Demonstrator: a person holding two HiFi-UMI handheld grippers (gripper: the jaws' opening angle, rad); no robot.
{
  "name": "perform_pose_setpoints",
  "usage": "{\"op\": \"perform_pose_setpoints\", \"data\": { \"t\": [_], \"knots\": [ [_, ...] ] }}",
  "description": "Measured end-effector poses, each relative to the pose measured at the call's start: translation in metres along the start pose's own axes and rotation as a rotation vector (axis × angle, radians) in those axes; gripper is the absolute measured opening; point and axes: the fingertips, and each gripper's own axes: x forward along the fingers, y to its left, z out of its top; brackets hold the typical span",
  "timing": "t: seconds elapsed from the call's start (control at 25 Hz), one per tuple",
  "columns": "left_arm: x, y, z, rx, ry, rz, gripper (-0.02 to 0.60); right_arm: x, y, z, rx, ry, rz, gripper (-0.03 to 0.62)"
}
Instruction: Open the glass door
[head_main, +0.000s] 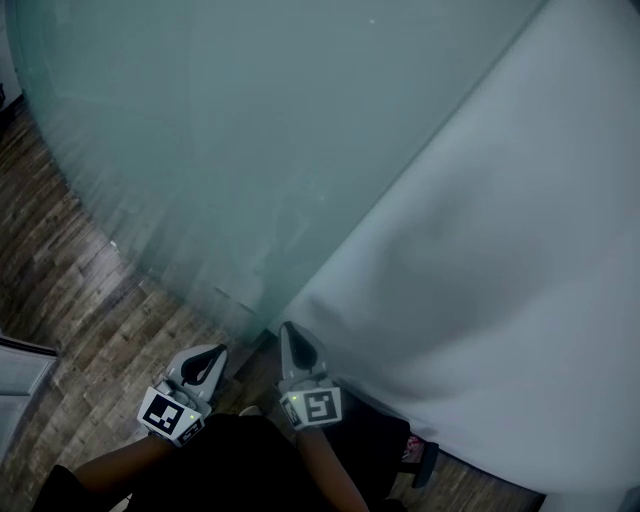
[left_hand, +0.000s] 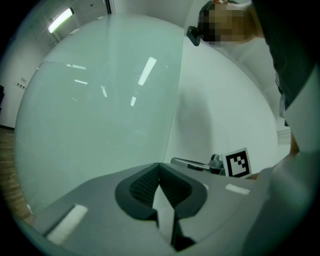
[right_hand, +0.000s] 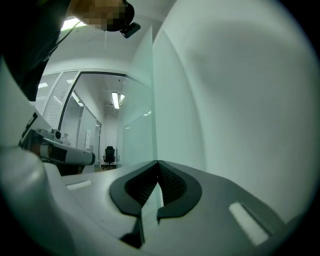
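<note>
The frosted glass door (head_main: 220, 130) fills the upper left of the head view; its edge meets a white wall (head_main: 500, 250). Low in that view, just in front of where the door's edge meets the wall, both grippers point level at it. My left gripper (head_main: 214, 352) is shut, its tips touching with nothing between them (left_hand: 159, 165); the glass door (left_hand: 100, 100) fills its view. My right gripper (head_main: 287, 330) is also shut and empty (right_hand: 159, 162), and the door's edge (right_hand: 152, 100) stands straight ahead of its tips. No handle is visible.
Wooden floor (head_main: 60, 270) runs to the left of the door. Past the glass, the right gripper view shows a lit corridor with an office chair (right_hand: 109, 154). Dark sleeves (head_main: 240, 460) cover the bottom of the head view.
</note>
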Motion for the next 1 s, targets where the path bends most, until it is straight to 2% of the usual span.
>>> {"op": "perform_pose_setpoints", "data": {
  "t": [0.32,0.52,0.64,0.8,1.0],
  "knots": [
    [0.008,-0.017,-0.005,0.010,-0.004,-0.066,0.000,-0.033,0.017,0.015,-0.027,0.024,-0.010,0.000],
    [0.012,-0.037,-0.001,0.007,-0.037,-0.110,0.000,-0.052,0.024,0.032,-0.081,-0.014,-0.022,0.000],
    [0.007,-0.045,-0.006,0.023,-0.025,-0.119,0.000,-0.062,0.033,0.042,-0.076,-0.038,-0.033,0.000],
    [0.005,-0.061,-0.014,-0.007,-0.028,-0.133,0.000,-0.087,0.030,0.041,-0.077,-0.073,-0.097,0.000],
    [0.010,-0.074,-0.019,0.001,-0.015,-0.145,0.000,-0.107,0.015,0.037,-0.065,-0.070,-0.164,0.000]
  ]
}}
